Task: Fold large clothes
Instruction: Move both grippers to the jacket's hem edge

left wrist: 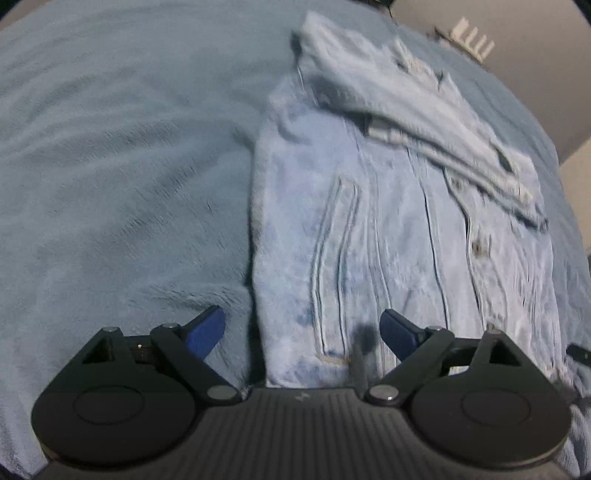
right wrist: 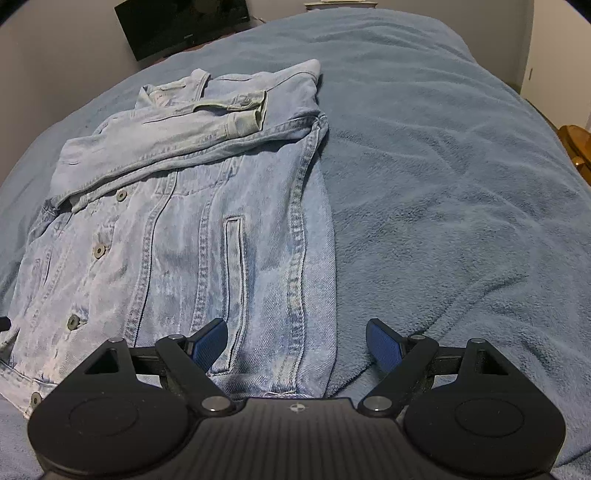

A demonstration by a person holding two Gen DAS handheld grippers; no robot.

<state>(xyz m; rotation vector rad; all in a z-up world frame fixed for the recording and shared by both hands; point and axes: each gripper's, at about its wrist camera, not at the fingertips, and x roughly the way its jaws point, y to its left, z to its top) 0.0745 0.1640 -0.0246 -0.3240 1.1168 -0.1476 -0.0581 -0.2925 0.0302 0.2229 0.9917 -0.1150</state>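
Pale blue denim jacket lies flat on the blue fleece bed, long axis running away from both claws; hem corners sit between spread left claw and right claw, neither gripping.

A bedroom in a home: a wide bed covered by a plush blue fleece blanket fills both views. Behind it stand plain grey walls, a black flat screen and, at the right edge, a piece of brown wooden furniture.
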